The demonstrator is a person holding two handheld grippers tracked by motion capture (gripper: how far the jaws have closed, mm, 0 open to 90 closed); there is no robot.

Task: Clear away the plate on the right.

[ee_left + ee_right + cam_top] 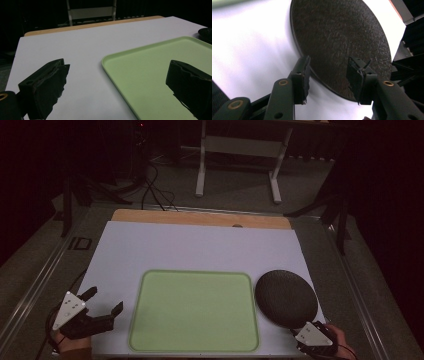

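Between the spread jaws of the left gripper (117, 87): white table sheet (200, 247) and green tray (155, 75) corner, nothing held. Right gripper (328, 75) jaws parted, straddling the near rim of the dark round plate (339, 37). Plate likely rigid, textured, breakable; pinch at the rim.

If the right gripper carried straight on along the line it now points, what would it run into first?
Most likely the dark round plate: the right gripper is open, its fingers flanking the plate's near rim. How high they sit above the white table is unclear, so they might pass over the rim.
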